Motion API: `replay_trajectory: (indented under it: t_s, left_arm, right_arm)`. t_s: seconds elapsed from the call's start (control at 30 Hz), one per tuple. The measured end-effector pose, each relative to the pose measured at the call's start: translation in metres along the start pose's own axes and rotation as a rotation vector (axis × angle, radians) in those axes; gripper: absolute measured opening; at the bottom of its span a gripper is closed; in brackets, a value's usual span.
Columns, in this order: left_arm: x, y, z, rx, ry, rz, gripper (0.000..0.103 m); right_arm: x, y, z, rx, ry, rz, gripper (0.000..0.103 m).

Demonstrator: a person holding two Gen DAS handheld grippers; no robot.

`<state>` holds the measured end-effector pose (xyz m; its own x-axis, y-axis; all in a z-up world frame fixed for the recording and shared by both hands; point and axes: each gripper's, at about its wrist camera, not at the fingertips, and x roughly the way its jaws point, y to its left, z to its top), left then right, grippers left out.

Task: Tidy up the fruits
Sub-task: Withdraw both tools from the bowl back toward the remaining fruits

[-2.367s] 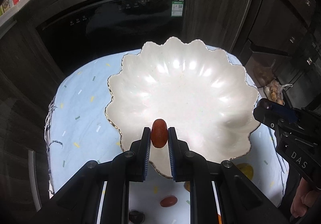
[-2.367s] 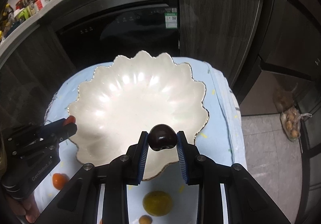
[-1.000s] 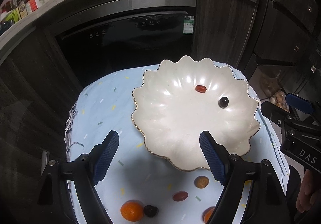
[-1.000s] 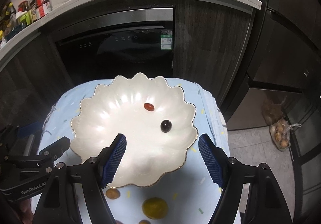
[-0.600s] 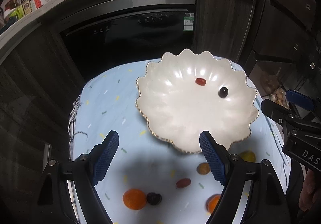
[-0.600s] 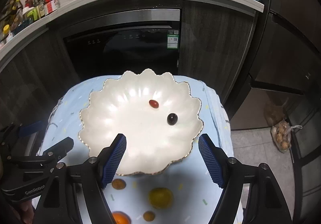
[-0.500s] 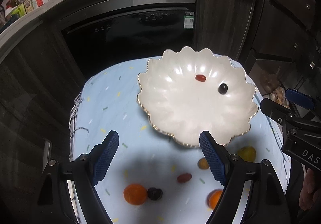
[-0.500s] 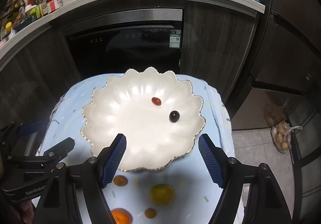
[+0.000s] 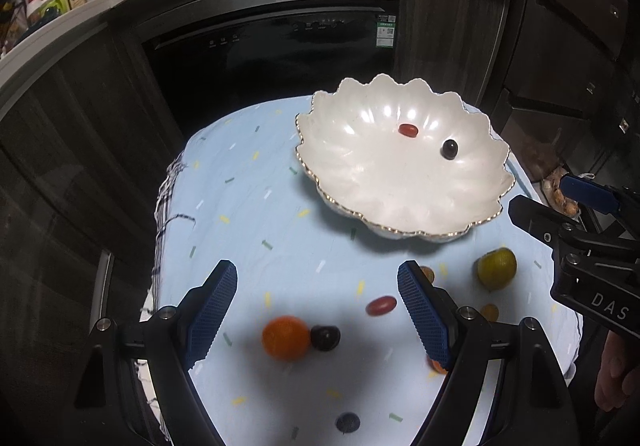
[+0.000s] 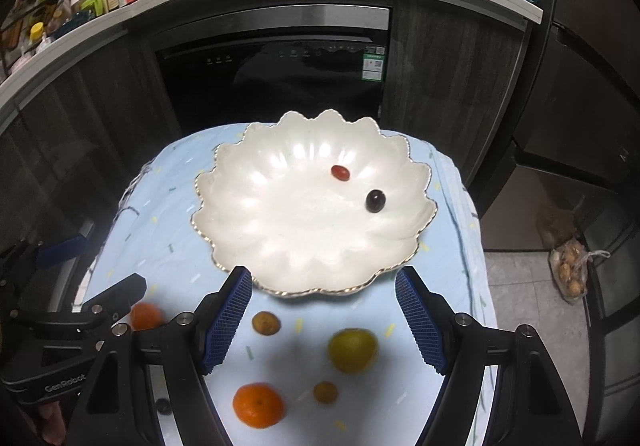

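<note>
Kitchen: pale-blue confetti-print tablecloth [image 9: 248, 206]; white scalloped gold-rimmed ceramic bowl [image 10: 280, 246]; black built-in oven [image 10: 276, 78]. Left gripper [image 9: 316, 310], right gripper [image 10: 324, 314]: jaws wide, empty.

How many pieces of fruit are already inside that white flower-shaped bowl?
2. A small red fruit lies toward the far side of the white bowl, and a dark round fruit sits to its right, nearer the rim. None appears hidden.

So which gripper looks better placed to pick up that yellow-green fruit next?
Probably the right gripper: it is open, and the yellow-green fruit lies between its fingers. From the left gripper, the fruit lies off to the right.
</note>
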<state>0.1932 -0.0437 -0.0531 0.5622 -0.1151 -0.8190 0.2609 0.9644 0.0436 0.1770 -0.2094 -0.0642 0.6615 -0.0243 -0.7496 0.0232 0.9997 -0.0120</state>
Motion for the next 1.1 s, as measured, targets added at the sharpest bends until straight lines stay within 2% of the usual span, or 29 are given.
replay_trajectory:
  t_s: [0.5, 1.1]
  left_arm:
    - [-0.004, -0.003, -0.037, 0.004, 0.016, 0.004, 0.083]
    - [-0.005, 0.002, -0.092, -0.029, 0.025, 0.006, 0.082]
  right_arm:
    - [-0.005, 0.007, -0.031, 0.007, 0.023, 0.031, 0.075]
    - [-0.004, 0.024, -0.069, -0.047, 0.049, 0.045, 0.075]
